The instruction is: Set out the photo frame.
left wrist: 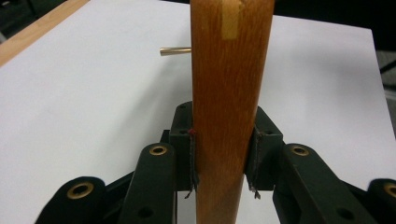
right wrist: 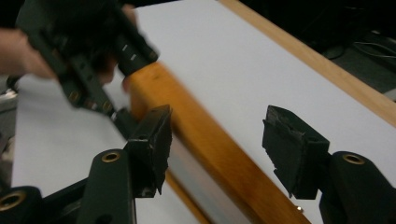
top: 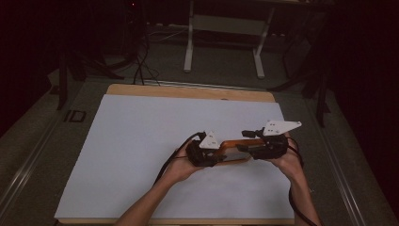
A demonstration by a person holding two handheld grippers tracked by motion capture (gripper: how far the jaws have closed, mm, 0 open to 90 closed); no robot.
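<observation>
An orange-brown wooden bar [top: 234, 143] hangs just above the white sheet [top: 141, 141], between my two grippers. In the left gripper view the bar [left wrist: 231, 93] stands upright, and my left gripper [left wrist: 226, 140] is shut on it with both pads pressed to its sides. A brass pin [left wrist: 175, 51] sticks out of it, and a pale plug [left wrist: 231, 23] sits near its top. My right gripper [right wrist: 224, 140] is open around the bar [right wrist: 201, 140]: one pad [right wrist: 156, 135] is close beside the wood, the other pad [right wrist: 289, 144] stands well apart. The left gripper [right wrist: 93, 56] is blurred at the far end.
The white sheet covers a wooden table [top: 188, 91] whose edge shows at the back. Beyond it stand the legs of a white desk frame [top: 223, 28], with cables [top: 141, 61] on the dark floor. Both forearms come in from the near edge.
</observation>
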